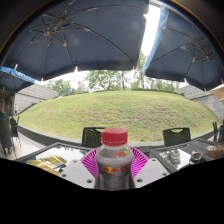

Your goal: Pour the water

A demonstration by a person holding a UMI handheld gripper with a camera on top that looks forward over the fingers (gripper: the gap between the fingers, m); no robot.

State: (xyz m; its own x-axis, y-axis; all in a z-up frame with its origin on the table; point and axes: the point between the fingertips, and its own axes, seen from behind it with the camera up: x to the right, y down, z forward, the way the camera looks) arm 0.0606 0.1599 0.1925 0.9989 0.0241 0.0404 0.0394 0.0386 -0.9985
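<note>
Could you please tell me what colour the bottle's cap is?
Red; the bottle's cap shows best in the gripper view, between the tongs.

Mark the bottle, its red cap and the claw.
bottle (114,168), gripper view, on the body below the cap, between the claw's pink pads.
red cap (115,136), gripper view, middle of the cap.
claw (114,172), gripper view, midway between the fingertips, which press on the bottle's sides.

Bright daylight floods the grassy slope (120,112) and the sky beyond, almost washed out — the umbrellas (90,40) overhead sit dark in shade, bowed by fisheye distortion.
</note>
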